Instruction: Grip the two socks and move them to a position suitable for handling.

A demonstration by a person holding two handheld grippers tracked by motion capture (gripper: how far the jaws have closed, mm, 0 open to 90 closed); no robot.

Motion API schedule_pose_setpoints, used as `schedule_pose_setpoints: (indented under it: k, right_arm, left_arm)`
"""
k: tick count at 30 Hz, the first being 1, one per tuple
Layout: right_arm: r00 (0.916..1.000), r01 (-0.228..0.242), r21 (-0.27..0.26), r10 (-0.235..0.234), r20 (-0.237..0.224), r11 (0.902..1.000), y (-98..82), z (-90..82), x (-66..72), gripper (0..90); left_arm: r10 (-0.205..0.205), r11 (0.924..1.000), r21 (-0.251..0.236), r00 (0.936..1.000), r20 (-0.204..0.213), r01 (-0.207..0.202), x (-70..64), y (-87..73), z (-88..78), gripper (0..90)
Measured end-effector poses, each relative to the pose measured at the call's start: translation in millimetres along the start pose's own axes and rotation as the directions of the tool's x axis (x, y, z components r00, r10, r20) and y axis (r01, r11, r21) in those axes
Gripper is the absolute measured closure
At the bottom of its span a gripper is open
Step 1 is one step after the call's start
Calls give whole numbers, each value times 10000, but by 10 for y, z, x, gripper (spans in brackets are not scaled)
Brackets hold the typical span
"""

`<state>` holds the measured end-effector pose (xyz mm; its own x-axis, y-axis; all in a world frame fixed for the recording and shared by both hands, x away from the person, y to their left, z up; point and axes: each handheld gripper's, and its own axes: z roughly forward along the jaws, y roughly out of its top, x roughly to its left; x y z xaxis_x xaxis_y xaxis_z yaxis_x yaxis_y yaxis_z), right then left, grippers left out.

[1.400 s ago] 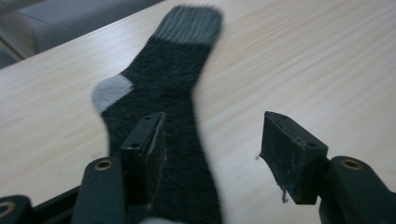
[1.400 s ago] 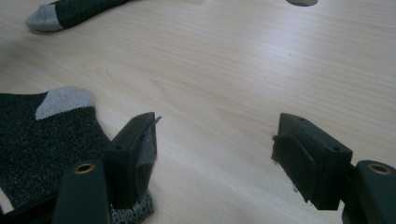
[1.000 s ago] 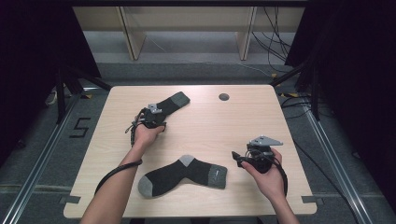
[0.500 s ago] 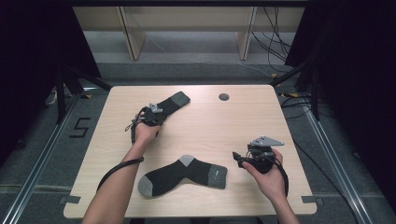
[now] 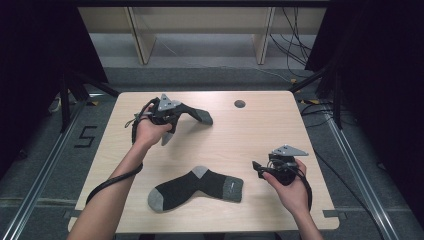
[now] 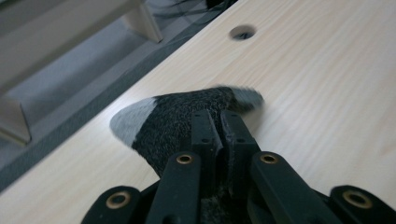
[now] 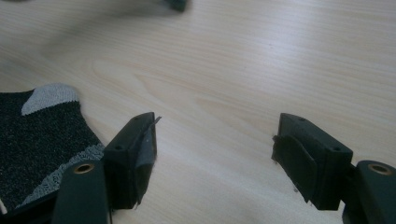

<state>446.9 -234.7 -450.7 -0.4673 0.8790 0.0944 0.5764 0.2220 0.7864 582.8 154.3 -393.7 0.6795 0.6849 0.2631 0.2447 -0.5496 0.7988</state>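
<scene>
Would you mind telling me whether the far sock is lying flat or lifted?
Lifted: the far sock drapes from the shut left tongs, its ends hanging above the table.

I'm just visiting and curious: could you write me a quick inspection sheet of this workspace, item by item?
Surface: light wooden table with a round hole.
Job's things: far sock lifted, hanging from the left gripper; near sock lies flat.
Clutter: nothing seen.
Grippers: left gripper shut on the far sock; right gripper open, beside the near sock.
Cables: one trails from each gripper; more on the floor behind.
Surroundings: wooden shelf legs, dark curtains.
</scene>
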Motion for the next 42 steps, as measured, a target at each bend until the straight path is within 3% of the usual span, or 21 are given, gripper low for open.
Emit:
schedule_pose_setpoints:
  k: [4, 7, 11, 12, 16, 17, 18, 19, 20, 22, 25, 26, 28, 31, 32, 37, 38, 39, 40, 41, 42]
  right_arm:
    - [9998, -205, 18, 205, -57, 9998, -2, -15, 20, 304]
    - [10000, -19, -108, 19, 15, 9999, 1, -23, -2, 305]
    - [9998, 174, -167, -173, 61, 9997, 4, -26, -14, 305]
    - [9999, -140, -65, 141, 35, 9999, 1, -25, 13, 304]
    - [9998, 218, -46, -218, 7, 9998, 8, -6, 33, 304]
    - [9998, 218, -46, -218, 7, 9998, 8, -6, 33, 304]
    - [9998, 139, -12, -139, -159, 9999, 9, 8, 59, 304]
    - [9998, 139, -12, -139, -159, 9999, 9, 8, 59, 304]
    - [9995, 284, -44, -285, -162, 9996, 11, 16, 65, 304]
    - [9998, 127, 142, -125, -141, 9998, 13, 23, 104, 304]
    - [9985, 536, 160, -533, -153, 9984, 30, 66, 111, 305]
    - [9995, 183, 138, -180, -263, 9997, 28, 84, 144, 306]
    - [9981, 546, 239, -539, -298, 9982, 61, 143, 176, 306]
    - [9979, 532, 314, -520, -386, 9981, 78, 183, 226, 307]
    - [9962, 779, 435, -761, -412, 9960, 96, 210, 263, 307]
    - [9938, 1013, 475, -989, -512, 9937, 86, 248, 299, 307]
    - [9952, 855, 580, -825, -517, 9946, 76, 240, 317, 307]
    - [9940, 959, 531, -928, -577, 9940, 68, 238, 306, 307]
    - [9956, 798, 442, -774, -525, 9958, 44, 194, 298, 307]
    - [9956, 798, 442, -774, -525, 9958, 44, 194, 298, 307]
    - [9967, 604, 362, -583, -567, 9975, 29, 179, 300, 307]
  left_arm:
    - [527, 9979, -389, 9976, 453, -509, -148, 108, -162, 846]
    - [1005, 9949, -190, 9924, 712, -994, -306, 123, -275, 845]
    - [1978, 9801, -405, 9725, 1225, -1943, -581, 74, -410, 845]
    - [2048, 9787, -442, 9697, 1336, -2006, -647, 49, -431, 845]
    - [2486, 9683, -146, 9557, 1578, -2495, -895, -158, -419, 844]
    - [2486, 9683, -146, 9557, 1578, -2495, -895, -158, -419, 844]
    - [2814, 9583, 21, 9450, 1668, -2857, -958, -282, -356, 843]
    - [2814, 9583, 21, 9450, 1668, -2857, -958, -282, -356, 843]
    - [2932, 9528, 242, 9382, 1836, -3025, -979, -342, -329, 843]
    - [2926, 9518, 338, 9356, 1979, -3048, -1005, -431, -277, 842]
    - [3113, 9416, 638, 9269, 2097, -3307, -1006, -520, -239, 840]
    - [3127, 9400, 691, 9245, 2180, -3342, -1010, -546, -231, 840]
    - [3384, 9264, 893, 9128, 2287, -3658, -1021, -584, -218, 836]
    - [3278, 9254, 1062, 9090, 2574, -3638, -1029, -641, -186, 833]
    - [3137, 9329, 987, 9161, 2497, -3464, -1037, -679, -166, 827]
    - [2948, 9371, 1126, 9218, 2516, -3304, -1019, -768, -133, 756]
    - [2834, 9417, 1127, 9280, 2416, -3170, -1018, -780, -137, 756]
    - [2719, 9458, 1148, 9343, 2306, -3036, -1012, -783, -146, 669]
    - [1950, 9751, 661, 9607, 1974, -2115, -1010, -806, -205, 475]
    - [1950, 9751, 661, 9607, 1974, -2115, -1010, -806, -205, 417]
    - [1311, 9907, 135, 9761, 1735, -1355, -992, -829, -299, 417]
